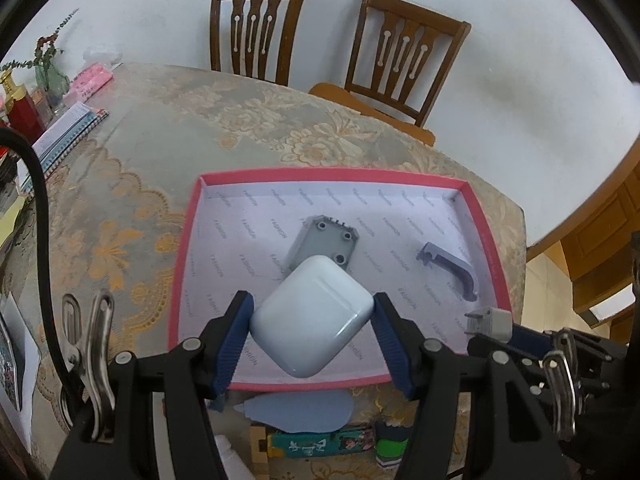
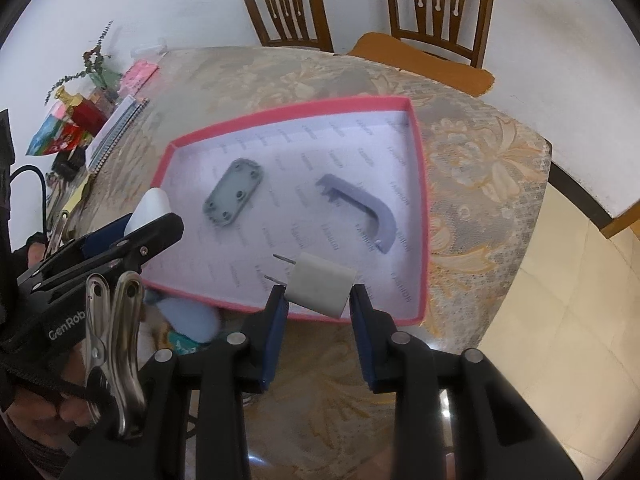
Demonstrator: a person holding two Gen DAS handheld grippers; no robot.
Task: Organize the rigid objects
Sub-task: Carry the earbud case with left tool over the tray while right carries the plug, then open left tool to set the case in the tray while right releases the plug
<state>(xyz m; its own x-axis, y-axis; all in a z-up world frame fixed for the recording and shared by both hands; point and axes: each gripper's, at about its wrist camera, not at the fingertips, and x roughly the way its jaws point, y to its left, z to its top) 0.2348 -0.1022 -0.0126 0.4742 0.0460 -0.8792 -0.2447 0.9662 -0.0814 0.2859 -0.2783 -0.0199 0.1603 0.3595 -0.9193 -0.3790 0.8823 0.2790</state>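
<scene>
Two gray things already inside the pink box (image 1: 486,220): a flat gray plate (image 1: 322,242) near the middle of the box, and a curved gray handle (image 1: 450,270) to the right of the plate, well apart from it. Two more things on the way in, both held over the near edge of the box, so about halfway done by the look of it. More stuff waiting on the surface (image 1: 160,140) just outside the near wall of the box: a flat blue leaf-shaped piece (image 1: 300,410), a small picture pack (image 1: 320,444) and a green thing (image 1: 390,440), maybe next to go in, hard to say. Left tongs (image 1: 312,320) open about as wide as the white rounded case (image 1: 310,316) and pressed on both of its sides, case held tilted above the near part of the box, in front of the plate. Right tongs (image 2: 320,300) open a bit less wide, squeezing a small pale plug block (image 2: 322,290) with two metal pins sticking out toward the plate, held over the near right corner of the box, below the handle. Cannot tell if case or plug touches the box floor. Still left: letting go of both inside the box, then the bits outside the near wall.
</scene>
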